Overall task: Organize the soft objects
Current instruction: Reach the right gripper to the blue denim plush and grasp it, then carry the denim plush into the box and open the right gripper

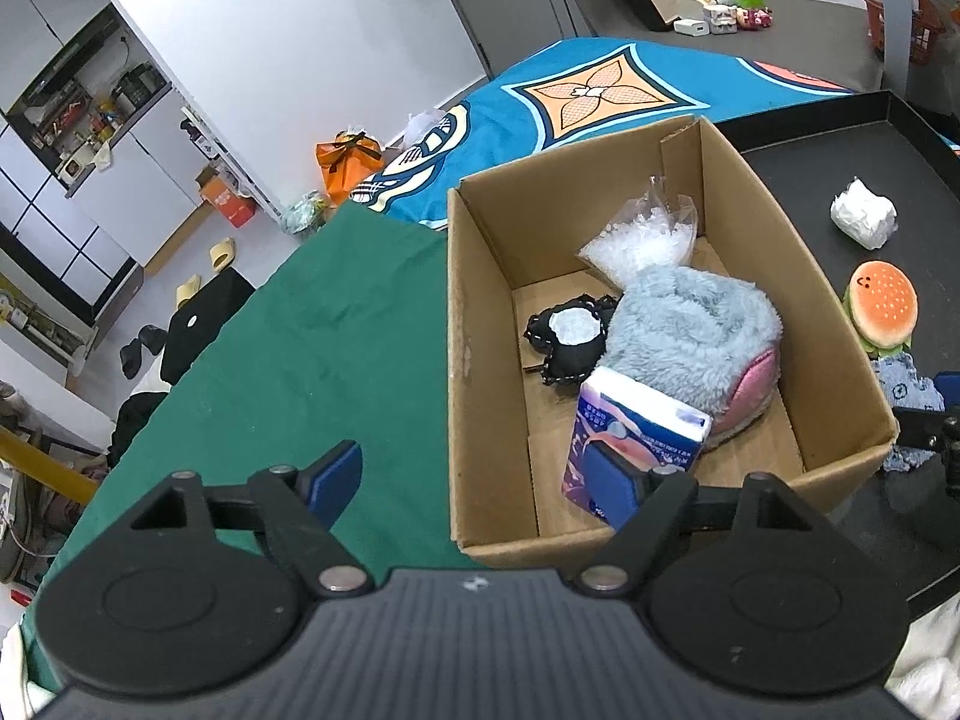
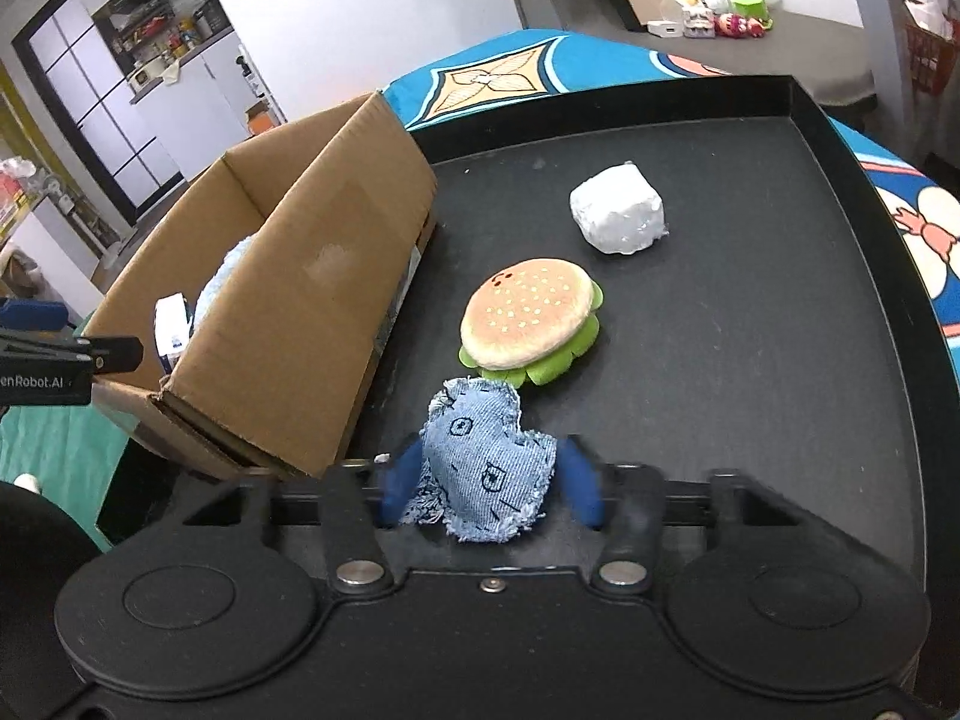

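Observation:
A cardboard box [image 1: 480,360] stands on the green cloth and holds a blue fuzzy slipper [image 1: 690,324], a black pouch [image 1: 564,342], a clear plastic bag [image 1: 642,234] and a tissue pack [image 1: 630,438]. My left gripper [image 1: 480,480] is open, its fingers either side of the box's near left wall, the right finger beside the tissue pack. My right gripper [image 2: 489,480] has its fingers closed against a denim plush [image 2: 480,462] on the black tray [image 2: 750,360]. A burger plush [image 2: 528,318] and a white wrapped lump [image 2: 618,216] lie on the tray beyond. The box also shows in the right wrist view [image 2: 300,300].
The tray has raised rims [image 2: 600,87]. A blue patterned cloth [image 1: 600,96] covers the table behind the box. Bottles and small toys [image 1: 720,6] sit on a far grey surface. The green cloth [image 1: 300,360] lies left of the box.

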`<act>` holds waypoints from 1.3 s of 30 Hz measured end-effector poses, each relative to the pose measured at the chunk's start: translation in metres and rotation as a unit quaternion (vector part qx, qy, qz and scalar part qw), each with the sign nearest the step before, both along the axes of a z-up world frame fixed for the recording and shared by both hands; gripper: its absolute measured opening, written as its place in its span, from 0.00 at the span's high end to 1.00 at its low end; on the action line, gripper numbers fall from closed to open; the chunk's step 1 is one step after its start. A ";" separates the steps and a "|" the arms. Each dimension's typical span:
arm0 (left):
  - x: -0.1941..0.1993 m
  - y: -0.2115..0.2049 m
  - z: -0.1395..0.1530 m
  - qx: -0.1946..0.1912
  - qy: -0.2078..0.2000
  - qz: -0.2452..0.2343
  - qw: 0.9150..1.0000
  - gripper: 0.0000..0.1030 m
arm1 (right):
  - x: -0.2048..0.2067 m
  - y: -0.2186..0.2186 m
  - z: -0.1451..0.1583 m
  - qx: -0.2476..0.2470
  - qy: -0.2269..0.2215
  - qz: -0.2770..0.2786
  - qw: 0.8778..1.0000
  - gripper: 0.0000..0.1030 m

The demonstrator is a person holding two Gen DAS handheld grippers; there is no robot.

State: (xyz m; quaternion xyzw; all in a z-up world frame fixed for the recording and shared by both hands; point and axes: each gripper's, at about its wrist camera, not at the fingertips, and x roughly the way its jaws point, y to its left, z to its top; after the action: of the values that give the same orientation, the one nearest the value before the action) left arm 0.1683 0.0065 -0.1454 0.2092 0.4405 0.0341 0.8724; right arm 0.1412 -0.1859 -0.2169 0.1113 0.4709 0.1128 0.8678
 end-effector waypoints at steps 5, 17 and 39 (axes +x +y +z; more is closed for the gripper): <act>-0.002 -0.002 0.000 0.008 -0.006 0.000 1.000 0.22 | -0.002 -0.002 0.003 0.002 -0.003 -0.002 1.000 0.77; -0.009 0.010 0.012 -0.024 -0.026 0.016 0.999 0.23 | -0.012 -0.006 0.017 -0.018 -0.011 -0.015 1.000 0.83; -0.012 0.024 0.018 -0.068 -0.035 0.022 0.997 0.31 | 0.003 0.012 0.082 -0.042 -0.076 -0.008 0.996 0.84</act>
State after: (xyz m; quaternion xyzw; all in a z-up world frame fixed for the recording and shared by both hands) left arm 0.1560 0.0309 -0.1269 0.1379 0.4155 0.0307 0.8986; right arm 0.1446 -0.1744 -0.1353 0.0695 0.4074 0.0937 0.9058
